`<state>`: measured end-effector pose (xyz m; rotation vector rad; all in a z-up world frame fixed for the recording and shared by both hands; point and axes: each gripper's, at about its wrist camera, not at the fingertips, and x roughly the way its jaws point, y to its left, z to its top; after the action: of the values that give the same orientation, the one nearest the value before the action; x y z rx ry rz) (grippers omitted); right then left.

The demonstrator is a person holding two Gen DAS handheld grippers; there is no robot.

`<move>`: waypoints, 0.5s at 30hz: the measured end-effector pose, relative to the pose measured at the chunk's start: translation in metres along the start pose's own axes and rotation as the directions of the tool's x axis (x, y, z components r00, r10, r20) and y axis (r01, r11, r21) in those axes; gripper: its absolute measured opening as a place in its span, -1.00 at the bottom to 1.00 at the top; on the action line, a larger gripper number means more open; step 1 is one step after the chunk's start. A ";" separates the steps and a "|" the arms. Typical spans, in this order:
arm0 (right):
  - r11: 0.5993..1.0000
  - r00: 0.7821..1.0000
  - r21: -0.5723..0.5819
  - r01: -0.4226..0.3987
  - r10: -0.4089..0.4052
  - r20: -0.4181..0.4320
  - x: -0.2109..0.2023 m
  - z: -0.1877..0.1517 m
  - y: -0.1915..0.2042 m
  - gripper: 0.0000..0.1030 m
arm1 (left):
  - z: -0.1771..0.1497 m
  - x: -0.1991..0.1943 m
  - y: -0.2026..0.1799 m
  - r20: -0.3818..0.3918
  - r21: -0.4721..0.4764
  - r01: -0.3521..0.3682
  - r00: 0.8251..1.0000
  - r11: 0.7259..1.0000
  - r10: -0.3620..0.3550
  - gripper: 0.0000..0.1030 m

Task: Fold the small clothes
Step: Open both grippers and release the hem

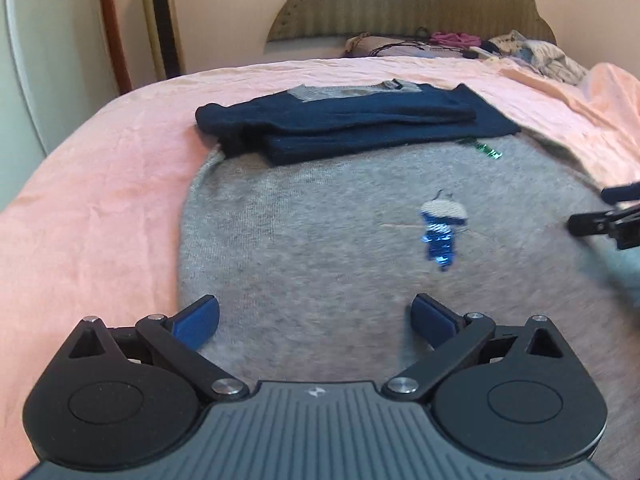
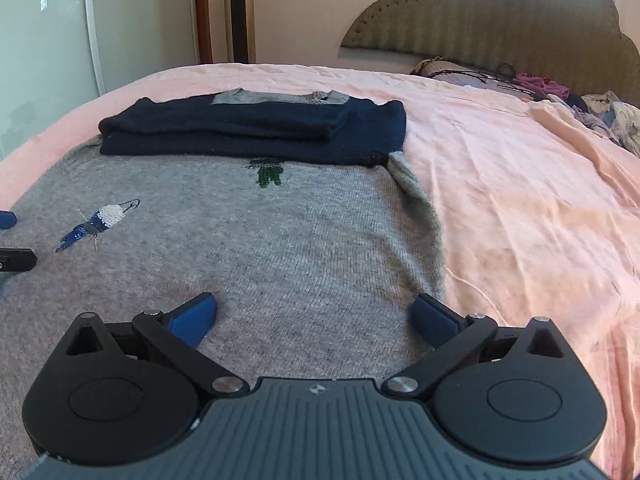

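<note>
Lying flat on a pink bedsheet [image 2: 500, 208], a small grey sweater [image 2: 280, 248] fills the near part of both wrist views. Its 2 navy sleeves [image 2: 256, 132] are already folded across the chest, stacked near the collar at the far end. A blue embroidered figure [image 1: 440, 232] and a smaller green one [image 2: 270, 174] decorate the grey body below them.

With the sleeves in, the step in hand looks like folding the body lengthwise, bringing the near hem up toward the collar. To do it well, each gripper would take 1 corner of the hem, pinching both layers of knit, and both would lift together and level so the fold line falls straight across. The right edge of the sweater is slightly rumpled and may want smoothing first.

The left gripper [image 1: 316, 316] hovers over the grey knit with its jaws spread wide, nothing between its blue pads [image 1: 198, 320]. The right gripper [image 2: 314, 316] is likewise spread about as wide as it goes, empty, its right pad near the sweater's right edge. Whether either pad brushes the fabric cannot be told. A heap of other clothes [image 2: 600, 116] lies by the headboard [image 2: 500, 20].
</note>
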<state>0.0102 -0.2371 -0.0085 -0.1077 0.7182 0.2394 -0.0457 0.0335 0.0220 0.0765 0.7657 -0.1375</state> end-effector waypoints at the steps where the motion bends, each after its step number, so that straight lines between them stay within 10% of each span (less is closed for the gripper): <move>1: 1.000 1.000 0.017 0.006 -0.006 -0.006 -0.005 0.003 0.007 0.89 | 0.000 -0.004 -0.005 -0.002 -0.016 0.051 0.999 0.999 -0.051 1.00; 5: 0.989 0.989 -0.033 -0.146 0.146 -0.004 -0.021 0.001 0.046 1.00 | -0.014 -0.001 -0.029 -0.024 0.066 0.054 0.998 0.996 -0.052 1.00; 15: 0.996 0.997 -0.042 -0.080 0.080 0.013 -0.036 -0.038 0.005 1.00 | -0.035 -0.023 0.000 0.024 0.059 -0.005 1.000 0.998 0.003 1.00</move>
<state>-0.0411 -0.2456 -0.0128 -0.1168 0.7040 0.3317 -0.0856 0.0394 0.0129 0.1321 0.7378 -0.1569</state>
